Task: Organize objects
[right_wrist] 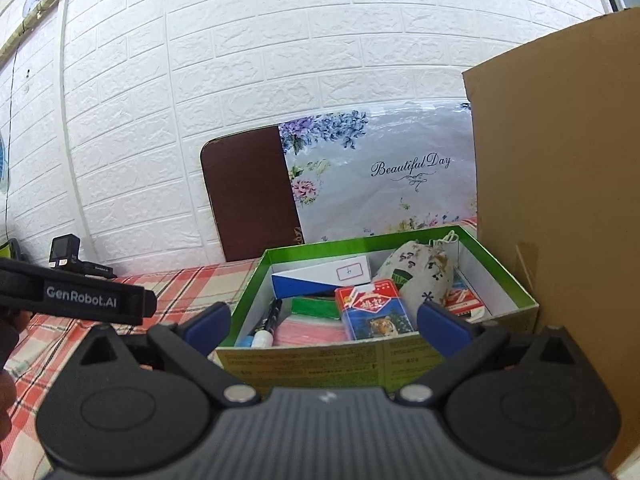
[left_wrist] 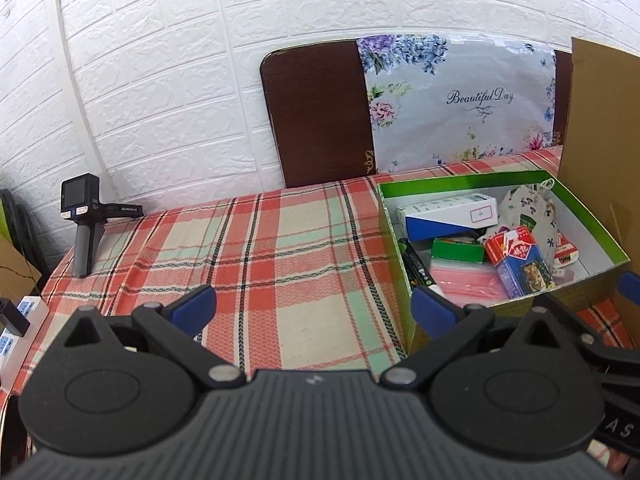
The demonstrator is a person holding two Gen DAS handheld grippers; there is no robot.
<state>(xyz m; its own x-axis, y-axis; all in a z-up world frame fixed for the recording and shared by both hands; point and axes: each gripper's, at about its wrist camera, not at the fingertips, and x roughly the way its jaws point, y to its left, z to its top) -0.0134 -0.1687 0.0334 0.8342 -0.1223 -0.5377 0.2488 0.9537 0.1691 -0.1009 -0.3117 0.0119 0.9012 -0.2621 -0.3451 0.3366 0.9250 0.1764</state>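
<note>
Both hand-held grippers, left [left_wrist: 314, 304] and right [right_wrist: 324, 322], hang released and empty near the crammed green box [right_wrist: 500, 276] on the surface's right, where reaching in would probably dislodge the upright card pack [right_wrist: 374, 312].

both grippers just hanging there wide open, nothing in either one. left gripper [left_wrist: 314, 304] has its blue fingertips [left_wrist: 196, 300] spread apart, right gripper [right_wrist: 326, 320] same deal, both held level, pointing forward
</note>
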